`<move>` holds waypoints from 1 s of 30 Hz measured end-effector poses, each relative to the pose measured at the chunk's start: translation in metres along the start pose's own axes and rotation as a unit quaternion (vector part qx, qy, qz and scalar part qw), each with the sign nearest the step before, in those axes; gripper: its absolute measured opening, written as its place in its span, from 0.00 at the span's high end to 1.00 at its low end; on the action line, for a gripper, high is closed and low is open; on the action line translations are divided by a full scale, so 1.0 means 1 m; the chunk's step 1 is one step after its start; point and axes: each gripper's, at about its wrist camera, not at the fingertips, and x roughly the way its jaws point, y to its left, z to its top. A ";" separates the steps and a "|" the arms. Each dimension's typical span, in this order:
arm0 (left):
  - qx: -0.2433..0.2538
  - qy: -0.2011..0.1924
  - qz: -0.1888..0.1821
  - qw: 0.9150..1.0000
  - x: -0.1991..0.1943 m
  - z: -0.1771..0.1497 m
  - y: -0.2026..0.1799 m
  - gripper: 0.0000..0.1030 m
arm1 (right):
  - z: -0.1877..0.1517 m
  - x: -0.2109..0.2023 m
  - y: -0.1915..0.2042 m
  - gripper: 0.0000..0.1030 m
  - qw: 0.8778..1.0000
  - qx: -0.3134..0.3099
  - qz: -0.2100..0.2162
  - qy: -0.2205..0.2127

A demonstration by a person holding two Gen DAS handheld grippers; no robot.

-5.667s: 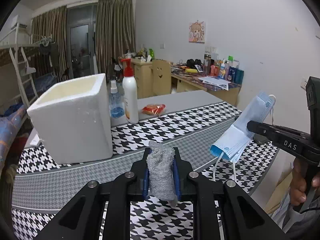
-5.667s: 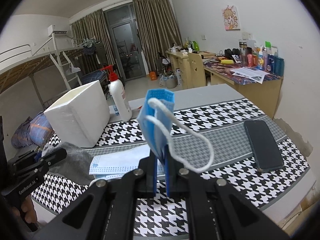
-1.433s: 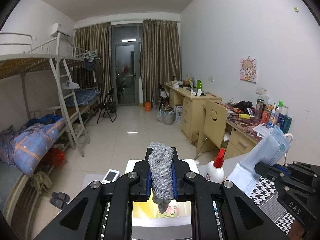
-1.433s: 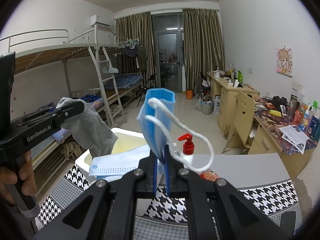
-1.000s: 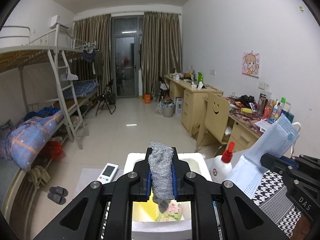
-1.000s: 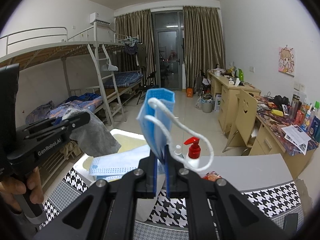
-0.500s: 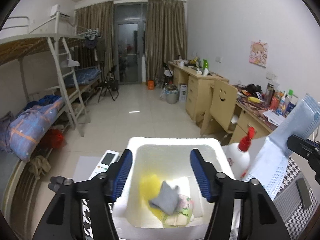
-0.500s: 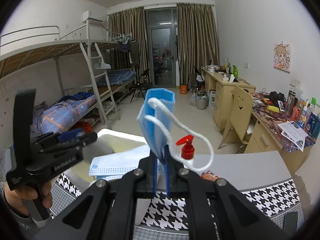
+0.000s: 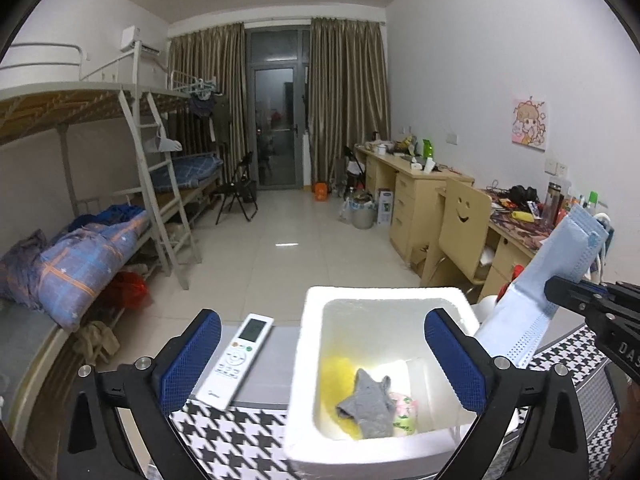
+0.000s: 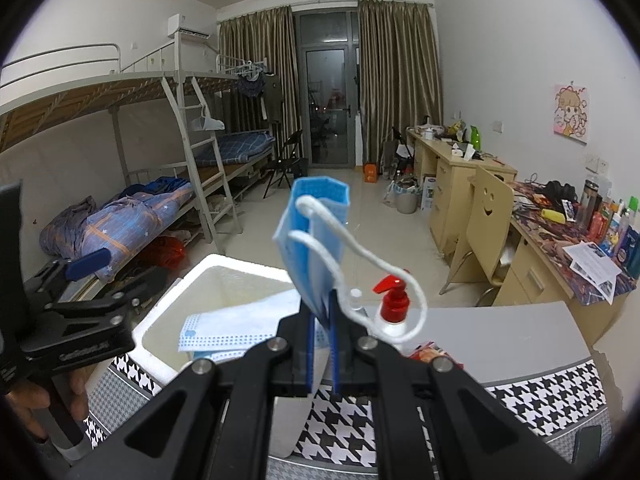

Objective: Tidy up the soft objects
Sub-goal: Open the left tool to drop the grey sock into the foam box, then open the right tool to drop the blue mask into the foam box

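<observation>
Grey knitted sock (image 9: pixel 367 404) lies crumpled at the bottom of the white foam box (image 9: pixel 308 344), on top of something yellow and beside a small pink-and-green soft item (image 9: pixel 404 412). Your left gripper (image 9: pixel 328 360) hangs over the near left part of that box, and its jaws have just been opening: the blue-padded fingers (image 9: pixel 191 360) now stand as wide as they go, with nothing pressed between them; the sock sits far below, free of both pads. A white remote control (image 9: pixel 237 360) rests on the grey tabletop just left of the box, seen between your left finger and the box wall.

Your right gripper (image 10: pixel 321 344) is clamped narrow on the folded blue face mask (image 10: pixel 314 240), which stands upright out of the jaws with its white ear loop (image 10: pixel 384 280) drooping to the right. From the left wrist view that same mask reaches in over the right rim of the box. A second pale blue mask layer (image 10: pixel 232 330) hangs out flat to the left of the jaws, over the box opening.

Behind the box stands a white pump bottle with a red nozzle (image 10: pixel 394 304). The black-and-white houndstooth table covering (image 10: pixel 540 400) runs under the box. Your fingers on the left tool's handle (image 10: pixel 52 400) show at the lower left edge of the right wrist view.
</observation>
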 end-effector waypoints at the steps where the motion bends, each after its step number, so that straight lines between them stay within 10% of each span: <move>1: -0.002 -0.001 0.001 1.000 -0.002 -0.001 0.003 0.01 | 0.001 0.002 0.002 0.91 1.000 -0.002 0.001 0.001; 30: -0.026 -0.004 0.031 0.999 -0.015 -0.020 0.047 0.01 | -0.001 0.046 0.038 0.91 0.998 -0.029 0.025 0.048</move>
